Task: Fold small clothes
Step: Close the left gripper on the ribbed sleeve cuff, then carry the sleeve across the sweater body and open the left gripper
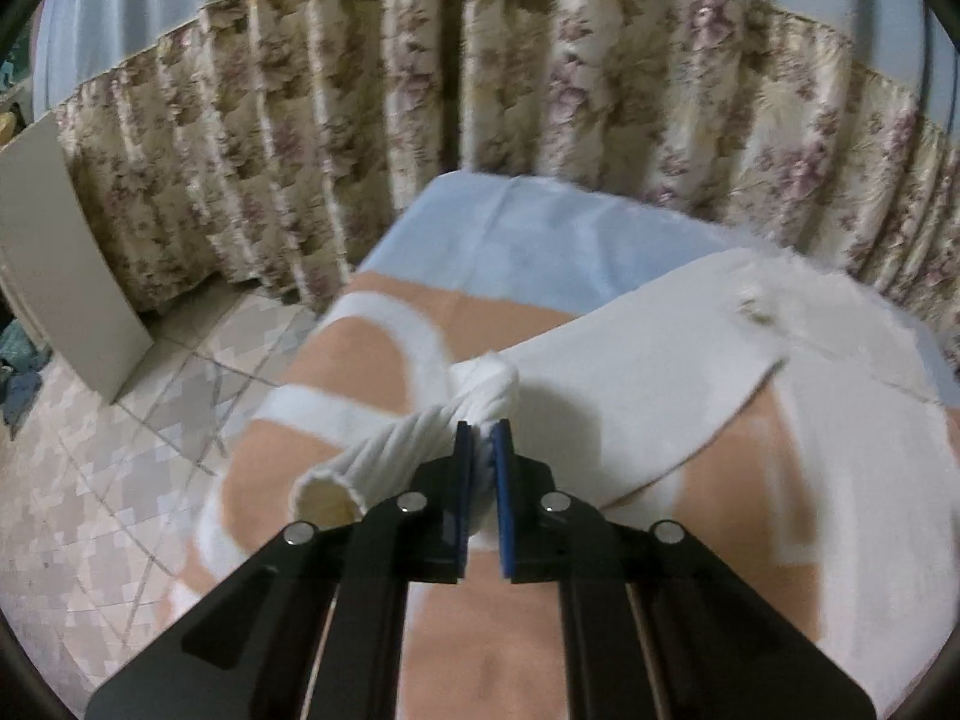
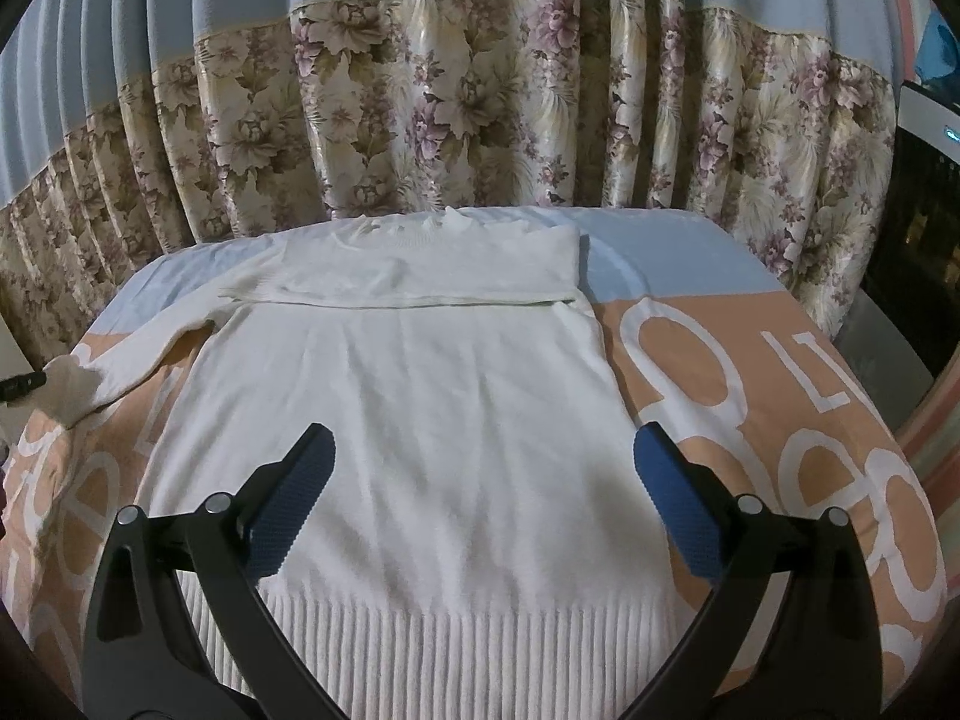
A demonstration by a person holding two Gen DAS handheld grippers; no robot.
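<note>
A white knit sweater (image 2: 420,420) lies flat on the table, ribbed hem toward me, with its right sleeve (image 2: 432,270) folded across the chest. My left gripper (image 1: 482,438) is shut on the ribbed cuff of the left sleeve (image 1: 384,450) and holds it lifted above the table's left side; the sweater body (image 1: 630,372) lies to its right. The lifted sleeve also shows at the far left of the right wrist view (image 2: 120,366). My right gripper (image 2: 483,450) is open and empty, hovering above the sweater's lower body.
The table wears an orange cloth with white letters (image 2: 750,360) and a light blue band (image 2: 660,258) at the far end. A floral curtain (image 2: 480,108) hangs close behind. Tiled floor (image 1: 120,480) and a leaning white board (image 1: 66,276) lie left; a dark appliance (image 2: 924,228) stands right.
</note>
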